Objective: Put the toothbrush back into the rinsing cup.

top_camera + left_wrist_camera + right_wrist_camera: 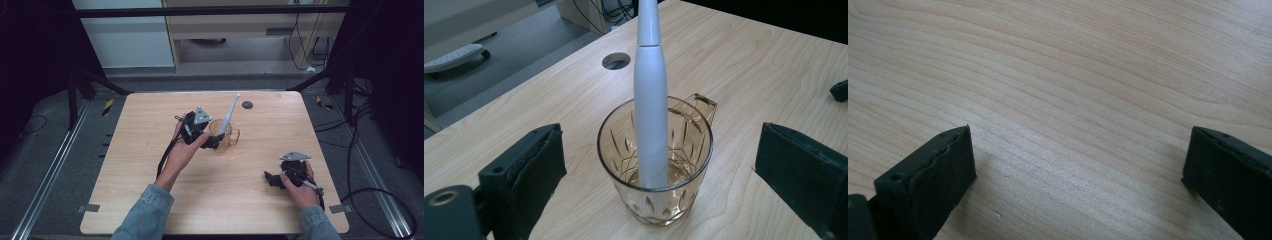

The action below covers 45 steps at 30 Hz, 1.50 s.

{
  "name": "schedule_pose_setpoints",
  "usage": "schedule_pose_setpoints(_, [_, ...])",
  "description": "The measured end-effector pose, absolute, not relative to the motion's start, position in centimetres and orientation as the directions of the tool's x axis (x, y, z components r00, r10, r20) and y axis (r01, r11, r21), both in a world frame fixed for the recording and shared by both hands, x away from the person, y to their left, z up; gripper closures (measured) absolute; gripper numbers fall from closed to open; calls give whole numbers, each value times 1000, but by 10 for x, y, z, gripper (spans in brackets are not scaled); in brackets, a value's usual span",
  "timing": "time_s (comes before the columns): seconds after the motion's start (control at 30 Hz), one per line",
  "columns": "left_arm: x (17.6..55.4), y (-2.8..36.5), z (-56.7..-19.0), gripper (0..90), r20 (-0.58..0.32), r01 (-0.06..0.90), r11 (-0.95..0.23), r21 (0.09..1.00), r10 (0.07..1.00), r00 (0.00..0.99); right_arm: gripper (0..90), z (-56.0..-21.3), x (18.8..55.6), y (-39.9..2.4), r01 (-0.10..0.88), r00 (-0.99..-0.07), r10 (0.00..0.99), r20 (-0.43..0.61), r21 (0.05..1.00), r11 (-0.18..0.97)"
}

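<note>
Toothbrush [650,100] stands in the amber glass mug [659,165] mid-counter [150,200], left tool [212,141] gaping around it and right tool [270,178] open, idle, so squeeze slowly and keep the mug upright.

Mug [655,165] between spread left tool [659,170] jaws

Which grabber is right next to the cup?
The left gripper. Its open jaws sit on either side of the amber cup with the white toothbrush. The right gripper is far off over bare table.
</note>
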<state>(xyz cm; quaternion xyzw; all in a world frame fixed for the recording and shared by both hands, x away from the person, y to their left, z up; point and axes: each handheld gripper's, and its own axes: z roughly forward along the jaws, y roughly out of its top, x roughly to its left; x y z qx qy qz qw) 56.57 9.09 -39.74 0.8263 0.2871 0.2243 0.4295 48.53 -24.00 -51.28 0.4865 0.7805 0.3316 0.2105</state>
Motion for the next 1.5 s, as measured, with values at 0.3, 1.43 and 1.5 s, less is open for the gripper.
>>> schedule_pose_setpoints(0.3, [560, 108, -398, 52, 129, 277, -453, 848, 682, 720, 4, -513, 485, -240, 620, -438, 899, -6, 722, 307])
schedule_pose_setpoints(1.43, [562, 199, -443, 69, 56, 445, -372, 815, 815, 577, 5, -513, 485, -240, 619, -438, 899, -6, 723, 307])
schedule_pose_setpoints(1.5, [564, 206, -447, 70, 54, 461, -368, 807, 825, 563, 5, -513, 485, -240, 619, -438, 899, -6, 723, 307])
